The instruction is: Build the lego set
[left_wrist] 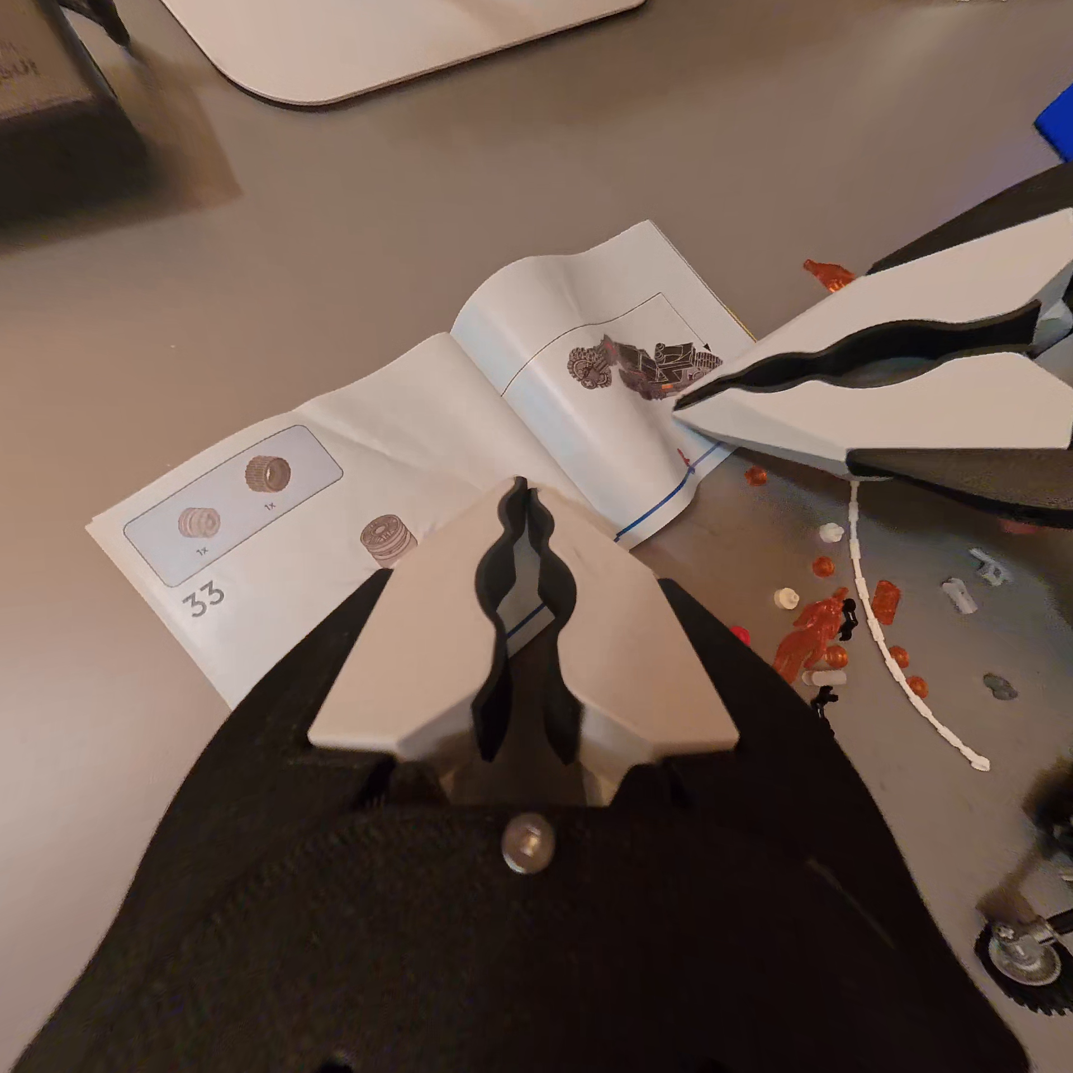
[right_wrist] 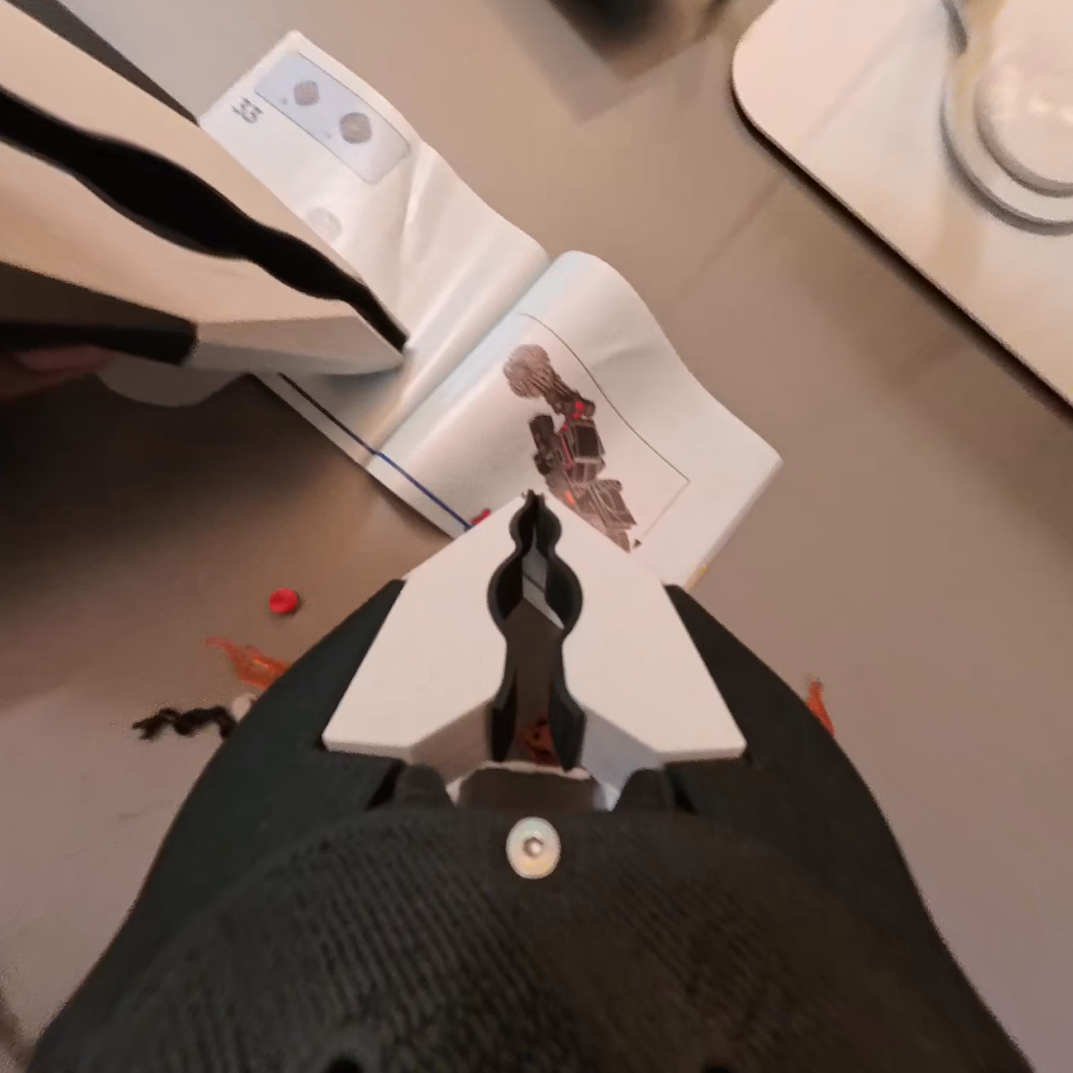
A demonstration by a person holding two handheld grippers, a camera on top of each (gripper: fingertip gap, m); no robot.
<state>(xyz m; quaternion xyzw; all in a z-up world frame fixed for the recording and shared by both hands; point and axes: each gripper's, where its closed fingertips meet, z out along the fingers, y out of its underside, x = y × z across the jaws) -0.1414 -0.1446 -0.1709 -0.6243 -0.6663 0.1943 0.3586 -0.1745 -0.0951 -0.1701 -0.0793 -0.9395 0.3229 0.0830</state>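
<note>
Lego pieces (left_wrist: 824, 633), mostly clear orange bits with a few white and grey ones and a long white chain, lie loose on the worktop (left_wrist: 360, 244) off to the right of the open instruction booklet (left_wrist: 406, 418). The left claw (left_wrist: 525, 493) hovers over the booklet's near left page, its tips drawn together with nothing between them. The right claw (left_wrist: 682, 403) reaches in from the right, tips together over the right-hand page with the printed model, also empty as far as I can see. The scattered parts sit below and behind the right claw, so that hand looks the nearer one for a pick; the left would have to swing right across the booklet's spine. A partly built wheeled model (left_wrist: 1028, 952) shows at the lower right edge. I'd judge the page is being consulted.
</note>
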